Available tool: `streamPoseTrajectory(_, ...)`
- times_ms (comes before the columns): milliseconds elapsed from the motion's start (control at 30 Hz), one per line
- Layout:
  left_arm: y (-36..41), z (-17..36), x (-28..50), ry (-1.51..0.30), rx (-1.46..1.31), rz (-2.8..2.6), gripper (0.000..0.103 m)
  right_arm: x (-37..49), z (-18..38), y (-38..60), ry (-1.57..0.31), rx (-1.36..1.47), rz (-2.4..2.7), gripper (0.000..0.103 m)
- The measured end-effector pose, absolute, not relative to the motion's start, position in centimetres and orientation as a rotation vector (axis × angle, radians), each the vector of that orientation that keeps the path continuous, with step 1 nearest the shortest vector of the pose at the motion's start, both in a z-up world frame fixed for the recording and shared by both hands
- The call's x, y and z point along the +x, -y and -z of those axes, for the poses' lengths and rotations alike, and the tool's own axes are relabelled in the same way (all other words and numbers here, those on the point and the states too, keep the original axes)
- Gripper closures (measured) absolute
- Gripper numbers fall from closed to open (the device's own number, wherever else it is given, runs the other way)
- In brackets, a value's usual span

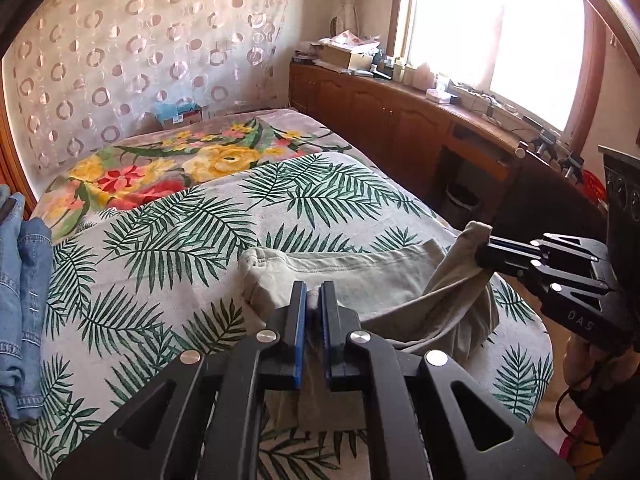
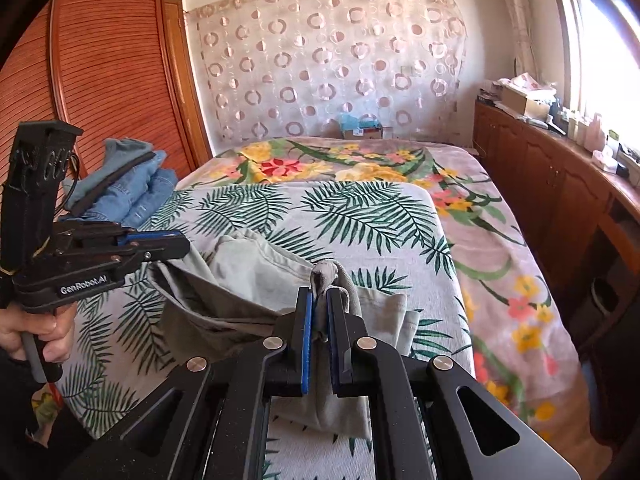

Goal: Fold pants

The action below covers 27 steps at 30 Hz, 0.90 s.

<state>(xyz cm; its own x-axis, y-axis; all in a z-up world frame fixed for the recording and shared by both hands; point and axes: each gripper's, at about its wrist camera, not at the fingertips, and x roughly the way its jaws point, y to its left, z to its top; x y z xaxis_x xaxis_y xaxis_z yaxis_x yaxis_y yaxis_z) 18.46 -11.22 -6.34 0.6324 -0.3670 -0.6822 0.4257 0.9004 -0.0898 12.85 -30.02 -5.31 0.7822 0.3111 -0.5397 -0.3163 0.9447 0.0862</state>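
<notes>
Near the sheet's (image 1: 168,240) edge, both claws pinch lifted pants (image 1: 360,276).

We look from the left wrist along the left gripper (image 1: 314,300), low and close over the near edge of the bed (image 1: 160,240), facing its far right corner and the window (image 1: 500,40). From the right wrist we face the circle-patterned curtain (image 2: 328,60) squarely. Both views share the pants (image 1: 360,276), the bed and each other's gripper.
</notes>
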Motion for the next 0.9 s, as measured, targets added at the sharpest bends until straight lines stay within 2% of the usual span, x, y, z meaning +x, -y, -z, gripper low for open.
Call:
streamPoseTrajectory(300,12.0,6.0,20.8,-0.757,0.085,0.434,0.095,14.1,4.4,29.6,-0.568,0.007,-0.307,0.097)
streamPoseTrajectory(500,12.4,6.6,23.0,-0.788,0.093,0.424,0.095,15.4,6.1,29.2,-0.608,0.007,-0.293,0.097)
streamPoseTrajectory(800,12.3,6.8,22.8,-0.795,0.072,0.436,0.095,16.4,6.2,30.0,-0.64,0.042,-0.3,0.097)
streamPoseTrajectory(900,12.0,6.4,22.3,-0.781,0.063,0.441,0.094,16.0,5.4,30.3,-0.624,0.043,-0.297,0.094)
